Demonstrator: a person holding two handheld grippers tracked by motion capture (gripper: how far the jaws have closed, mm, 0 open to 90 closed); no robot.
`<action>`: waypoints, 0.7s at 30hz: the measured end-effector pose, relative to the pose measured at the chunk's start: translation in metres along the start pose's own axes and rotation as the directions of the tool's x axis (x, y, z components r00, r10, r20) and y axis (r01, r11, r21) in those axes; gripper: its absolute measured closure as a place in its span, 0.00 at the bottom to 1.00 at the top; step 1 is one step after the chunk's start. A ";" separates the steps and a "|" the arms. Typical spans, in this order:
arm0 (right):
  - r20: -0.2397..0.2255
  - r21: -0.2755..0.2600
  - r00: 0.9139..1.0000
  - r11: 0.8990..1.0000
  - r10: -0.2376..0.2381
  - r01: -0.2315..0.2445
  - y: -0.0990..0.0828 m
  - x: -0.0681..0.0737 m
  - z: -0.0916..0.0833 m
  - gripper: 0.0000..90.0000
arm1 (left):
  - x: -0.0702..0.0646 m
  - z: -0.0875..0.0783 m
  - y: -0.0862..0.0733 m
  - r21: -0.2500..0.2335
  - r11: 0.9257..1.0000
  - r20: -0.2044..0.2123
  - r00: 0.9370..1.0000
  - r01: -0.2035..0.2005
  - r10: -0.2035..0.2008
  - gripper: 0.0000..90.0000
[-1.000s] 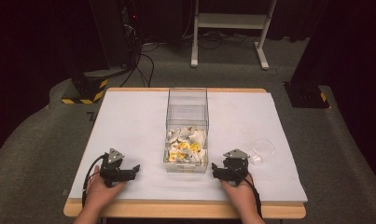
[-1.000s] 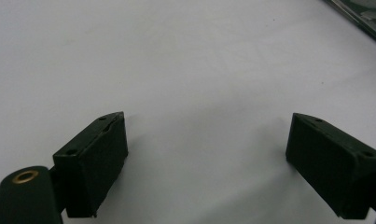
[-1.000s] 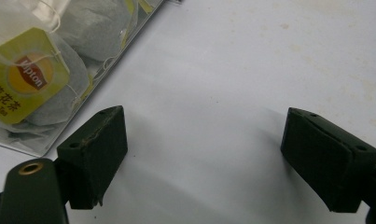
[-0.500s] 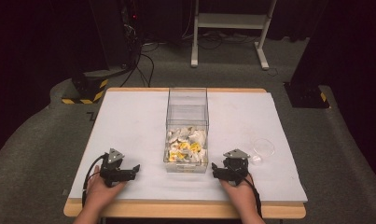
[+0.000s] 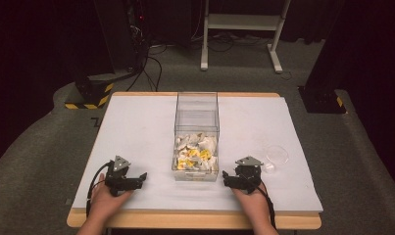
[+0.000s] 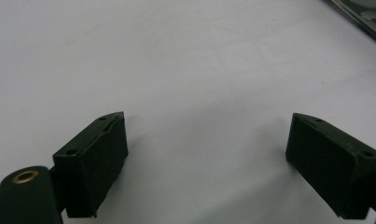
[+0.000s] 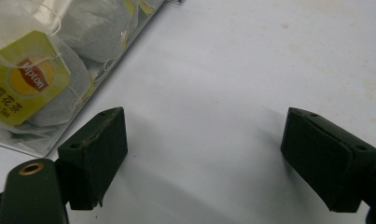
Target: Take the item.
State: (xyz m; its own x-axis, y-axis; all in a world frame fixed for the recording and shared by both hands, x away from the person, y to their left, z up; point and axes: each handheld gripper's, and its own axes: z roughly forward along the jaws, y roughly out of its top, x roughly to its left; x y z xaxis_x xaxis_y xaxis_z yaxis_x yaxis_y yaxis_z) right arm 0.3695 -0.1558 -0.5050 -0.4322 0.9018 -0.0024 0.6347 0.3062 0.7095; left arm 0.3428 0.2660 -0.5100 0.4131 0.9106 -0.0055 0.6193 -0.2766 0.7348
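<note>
We see left gripper (image 5: 142,177) jaws apart, right gripper (image 5: 226,177) jaws apart, flanking clear tea-bag box (image 5: 197,128), both empty

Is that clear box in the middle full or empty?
Partly full: tea bags fill the near end of the clear box, while its far end looks empty.

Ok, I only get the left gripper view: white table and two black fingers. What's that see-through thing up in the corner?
Observer: A clear box of tea bags. The right gripper view shows a yellow Lipton tag inside.
Operator: Is the other gripper holding one?
Observer: No, the right gripper is open beside the box, with nothing between its fingers.
Operator: Anything else on the table?
Observer: A small clear round dish, just beyond that gripper to its right.
</note>
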 end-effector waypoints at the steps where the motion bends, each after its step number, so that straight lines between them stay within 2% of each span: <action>1: -0.001 -0.002 1.000 1.000 0.001 -0.001 0.000 0.000 0.000 0.16 | 0.000 0.000 0.000 0.000 1.000 0.000 1.000 0.002 -0.002 0.14; 5: -0.006 -0.003 1.000 1.000 0.006 -0.006 0.000 -0.001 -0.001 0.16 | 0.000 0.000 0.000 0.000 1.000 0.000 1.000 0.002 -0.002 0.14; 21: -0.022 -0.077 1.000 0.997 -0.005 0.003 0.001 -0.003 -0.013 0.16 | 0.000 0.000 0.000 0.000 1.000 0.001 1.000 0.002 -0.002 0.14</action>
State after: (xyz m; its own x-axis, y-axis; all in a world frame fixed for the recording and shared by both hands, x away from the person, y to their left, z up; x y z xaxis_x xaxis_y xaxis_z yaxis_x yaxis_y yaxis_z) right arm 0.3630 -0.1622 -0.4947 -0.4496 0.8932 0.0097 0.5820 0.2847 0.7618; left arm 0.3428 0.2659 -0.5099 0.4122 0.9111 -0.0074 0.6202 -0.2747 0.7347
